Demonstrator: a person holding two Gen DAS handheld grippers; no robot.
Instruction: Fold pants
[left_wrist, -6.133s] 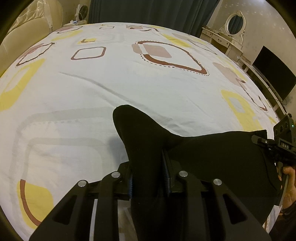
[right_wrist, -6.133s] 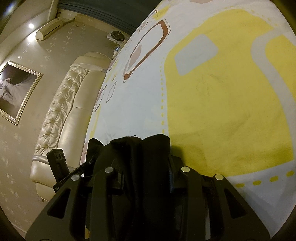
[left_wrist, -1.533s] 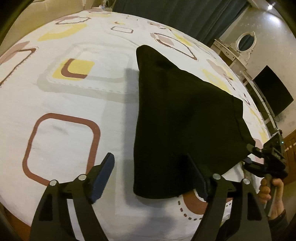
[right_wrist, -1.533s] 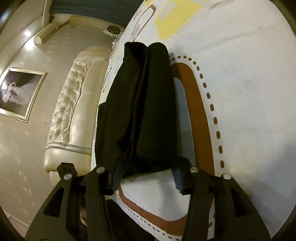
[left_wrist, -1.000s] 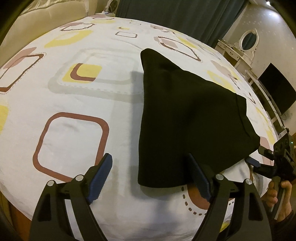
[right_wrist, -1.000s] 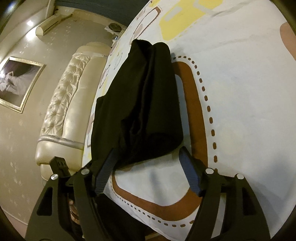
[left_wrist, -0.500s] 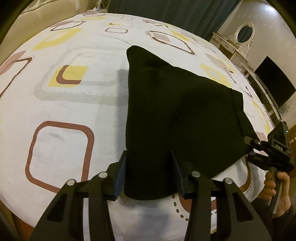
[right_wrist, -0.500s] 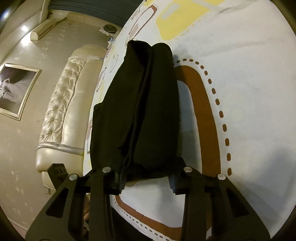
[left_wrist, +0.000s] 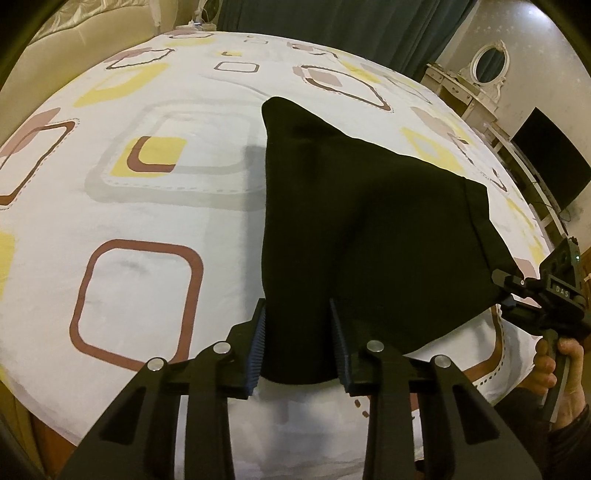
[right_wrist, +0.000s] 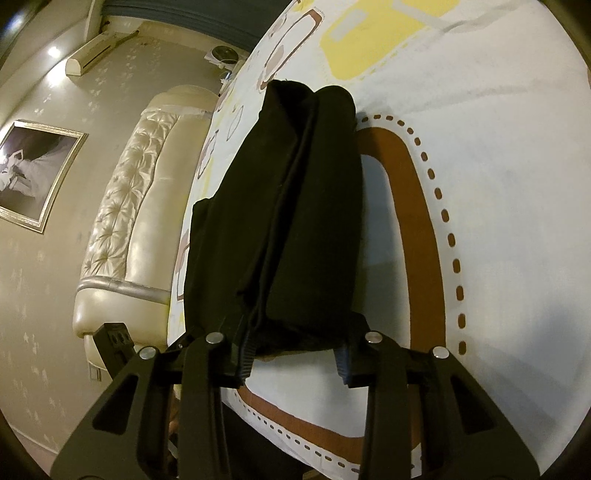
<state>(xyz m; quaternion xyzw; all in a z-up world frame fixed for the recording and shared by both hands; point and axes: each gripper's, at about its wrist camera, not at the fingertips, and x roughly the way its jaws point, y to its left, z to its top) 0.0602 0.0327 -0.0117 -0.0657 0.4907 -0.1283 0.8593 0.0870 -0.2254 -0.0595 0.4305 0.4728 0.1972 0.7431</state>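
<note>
The black pants (left_wrist: 354, 221) lie folded on the patterned bed sheet (left_wrist: 140, 229), near its front edge. My left gripper (left_wrist: 297, 325) has its jaws partly closed around the pants' near left corner, the blue pads (left_wrist: 258, 343) touching the cloth on both sides. My right gripper (right_wrist: 293, 352) straddles the near right end of the pants (right_wrist: 288, 229), its jaws partly closed against the bundle of layers. The right gripper also shows in the left wrist view (left_wrist: 517, 291), held by a hand at the pants' right corner.
A cream tufted headboard (right_wrist: 125, 206) stands left of the bed. A dresser with an oval mirror (left_wrist: 487, 70) and a dark screen (left_wrist: 550, 158) stand at the far right. Dark curtains (left_wrist: 332, 22) hang behind the bed.
Both grippers were shut on the pants, then opened wide and let them lie flat. Over the last second both sets of jaws have narrowed around the near corners of the pants.
</note>
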